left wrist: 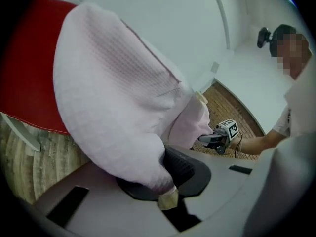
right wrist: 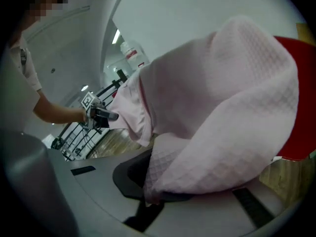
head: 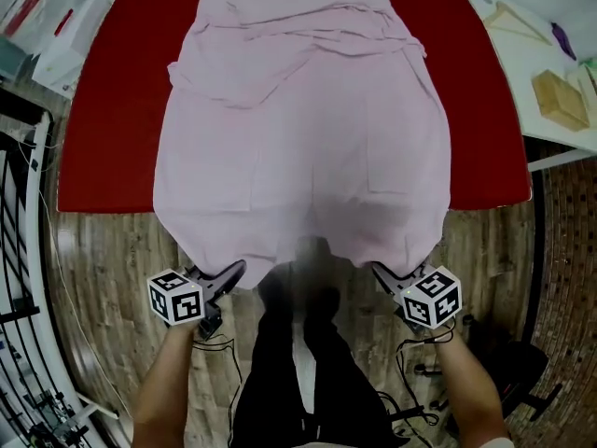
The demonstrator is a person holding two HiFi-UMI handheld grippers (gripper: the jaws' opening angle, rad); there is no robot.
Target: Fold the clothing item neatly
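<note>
Head cam top-down; gripper views close-up.

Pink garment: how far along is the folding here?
Done: pink garment spread on the red table, its far part bunched across. In hand: left hand-held gripper and right hand-held gripper each pinch a near hem corner. Left: carrying the hem over and finishing the fold.

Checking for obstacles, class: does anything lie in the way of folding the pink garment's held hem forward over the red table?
Nothing visible does. The left gripper and right gripper clamp the pink garment by its hem; on the red table it carries only wrinkles.
</note>
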